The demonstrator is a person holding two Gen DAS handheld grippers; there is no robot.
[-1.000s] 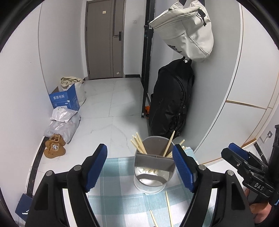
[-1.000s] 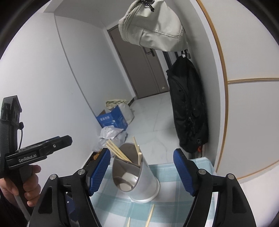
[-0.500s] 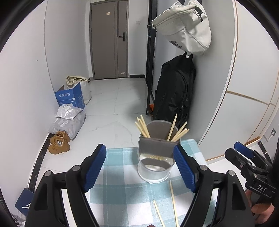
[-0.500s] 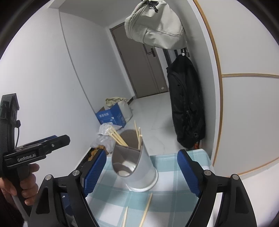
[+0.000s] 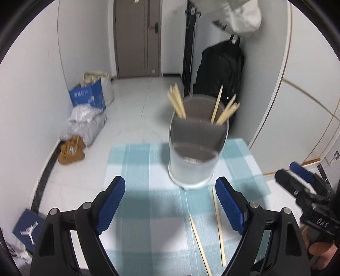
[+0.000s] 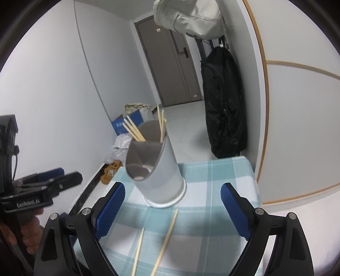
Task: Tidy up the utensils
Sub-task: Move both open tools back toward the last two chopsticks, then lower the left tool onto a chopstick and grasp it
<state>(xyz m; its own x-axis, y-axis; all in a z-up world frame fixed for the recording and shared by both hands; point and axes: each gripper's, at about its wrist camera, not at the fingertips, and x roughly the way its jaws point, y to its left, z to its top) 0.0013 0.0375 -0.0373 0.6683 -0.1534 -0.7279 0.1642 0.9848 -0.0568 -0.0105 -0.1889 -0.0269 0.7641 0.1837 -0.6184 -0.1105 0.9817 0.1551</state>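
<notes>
The left gripper is opening with nothing between its jaws; two loose chopsticks lie on the checked cloth at its five o'clock. The right gripper, also empty and opening, faces the holder at twelve o'clock. Thin, flat sticks could slip from the pads, and a careless reach might tip the holder.

Loose chopsticks: near ends cut off at 6 o'clock in the right wrist view. Grey hanging bag: top cropped at 12 o'clock. Holder contents: blurred.
</notes>
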